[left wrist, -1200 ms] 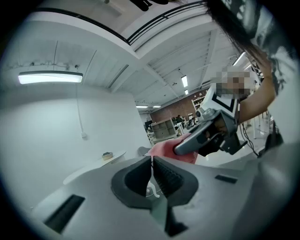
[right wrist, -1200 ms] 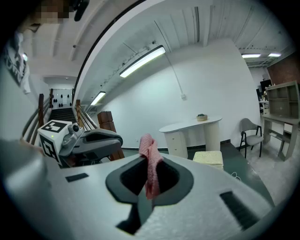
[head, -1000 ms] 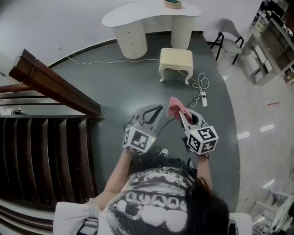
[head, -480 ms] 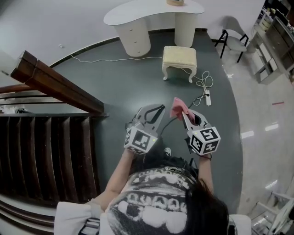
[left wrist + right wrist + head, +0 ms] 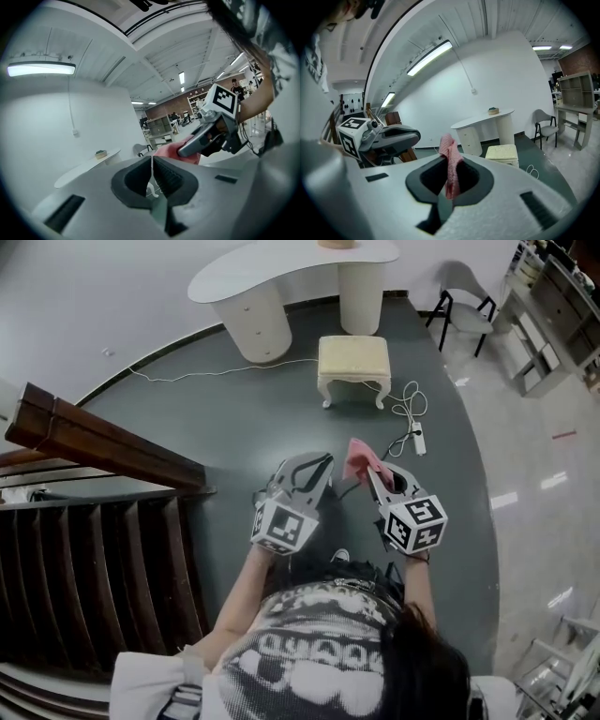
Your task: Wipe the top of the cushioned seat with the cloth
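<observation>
The cushioned seat [image 5: 353,356], a cream stool with a pale yellow top, stands on the dark floor well ahead of both grippers; it also shows in the right gripper view [image 5: 502,152]. My right gripper [image 5: 367,470] is shut on a pink cloth [image 5: 360,458], which sticks up between its jaws [image 5: 450,161]. My left gripper [image 5: 314,466] is shut with nothing in it, held beside the right one at chest height. The pink cloth [image 5: 174,151] and the right gripper [image 5: 211,133] show in the left gripper view.
A white curved desk [image 5: 281,273] stands behind the stool. A white power strip with its cable [image 5: 413,423] lies on the floor right of the stool. A grey chair [image 5: 466,307] is at the far right. A wooden stair rail [image 5: 98,439] and steps are at the left.
The view has shifted a little; the stool and desk sit slightly further left in the head view. Both grippers hold the same pose, cloth still in the right one.
</observation>
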Demonstrator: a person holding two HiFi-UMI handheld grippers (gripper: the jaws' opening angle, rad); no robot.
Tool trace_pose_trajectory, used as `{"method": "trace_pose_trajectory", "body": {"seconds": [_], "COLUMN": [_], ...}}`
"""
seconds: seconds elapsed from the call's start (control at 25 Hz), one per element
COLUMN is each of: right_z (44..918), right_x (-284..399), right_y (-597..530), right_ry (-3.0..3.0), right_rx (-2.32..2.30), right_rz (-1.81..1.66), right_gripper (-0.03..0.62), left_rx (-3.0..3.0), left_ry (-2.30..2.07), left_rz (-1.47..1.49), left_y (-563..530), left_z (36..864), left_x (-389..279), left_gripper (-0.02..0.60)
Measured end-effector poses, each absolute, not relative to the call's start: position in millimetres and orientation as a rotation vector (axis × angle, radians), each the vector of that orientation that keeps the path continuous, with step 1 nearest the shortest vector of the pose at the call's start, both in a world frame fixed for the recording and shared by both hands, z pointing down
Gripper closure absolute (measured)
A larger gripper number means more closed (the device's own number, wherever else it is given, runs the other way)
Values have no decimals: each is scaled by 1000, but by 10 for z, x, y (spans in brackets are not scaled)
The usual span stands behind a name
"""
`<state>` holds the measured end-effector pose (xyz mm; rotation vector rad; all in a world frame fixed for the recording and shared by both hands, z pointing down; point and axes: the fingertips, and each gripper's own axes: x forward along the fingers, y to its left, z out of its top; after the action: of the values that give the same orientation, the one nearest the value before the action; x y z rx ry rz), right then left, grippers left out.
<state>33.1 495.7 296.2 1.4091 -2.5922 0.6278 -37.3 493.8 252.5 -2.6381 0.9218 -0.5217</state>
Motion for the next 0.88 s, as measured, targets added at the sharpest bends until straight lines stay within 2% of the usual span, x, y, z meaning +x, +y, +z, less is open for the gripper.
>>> {"method": "trace_pose_trajectory", "body": {"seconds": [0.88], "right_z": [3138], "right_x": [333], "right_y": [2002], "right_ry": [-2434], "right_rx": [1575], "right_rz": [771], "right_gripper": [585], "left_rx": [-2695], "left_ry": [708], "left_rz": [-565], "left_y": [1833], "left_z": [2643], "left_x": [-373], "left_gripper": [568]}}
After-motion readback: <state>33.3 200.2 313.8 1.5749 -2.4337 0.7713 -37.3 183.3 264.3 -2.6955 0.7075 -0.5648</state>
